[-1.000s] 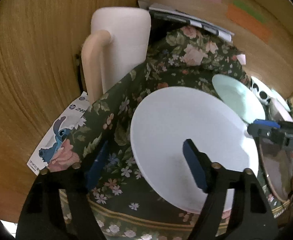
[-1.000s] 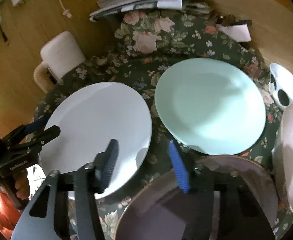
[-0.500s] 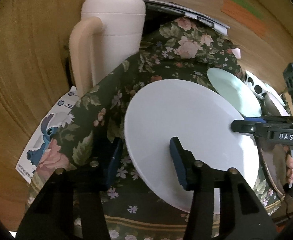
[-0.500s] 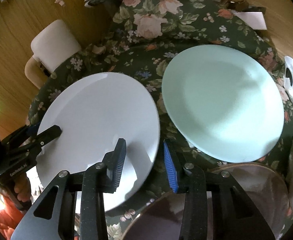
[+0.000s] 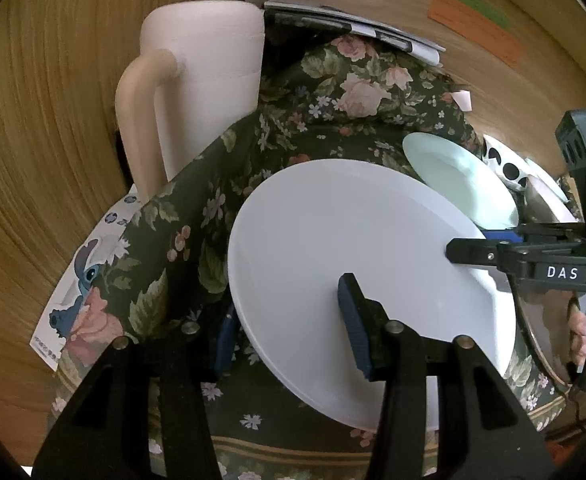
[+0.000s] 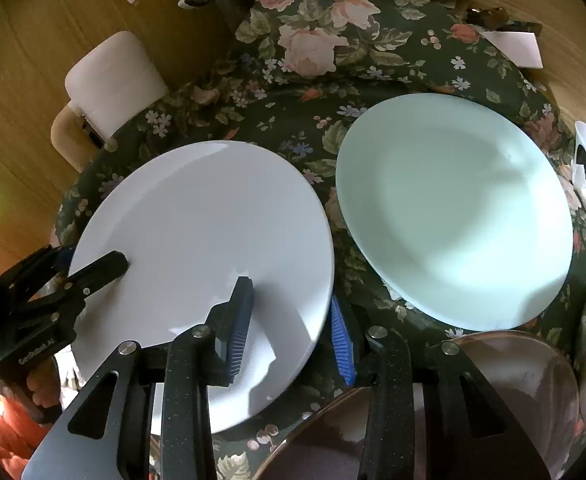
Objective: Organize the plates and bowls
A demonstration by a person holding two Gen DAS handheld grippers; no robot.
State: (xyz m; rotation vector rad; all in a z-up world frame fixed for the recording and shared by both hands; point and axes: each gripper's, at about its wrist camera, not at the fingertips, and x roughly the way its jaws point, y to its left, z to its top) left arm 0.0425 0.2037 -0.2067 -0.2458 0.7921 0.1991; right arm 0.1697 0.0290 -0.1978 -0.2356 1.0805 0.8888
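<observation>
The white plate (image 6: 201, 248) lies on the flowered cloth (image 6: 313, 120) just beside the pale green plate (image 6: 453, 208), and both tongs straddle its rim from opposite sides, one finger over the plate and one below the edge. The left tongs (image 5: 293, 336) and right tongs (image 6: 293, 316) each stand parted around that rim — not yet clamped, as far as I can tell. Taking it from two sides probably keeps a wide, flat plate level for lifting — likely toward stacking, with the brown plate (image 6: 513, 380) near.
</observation>
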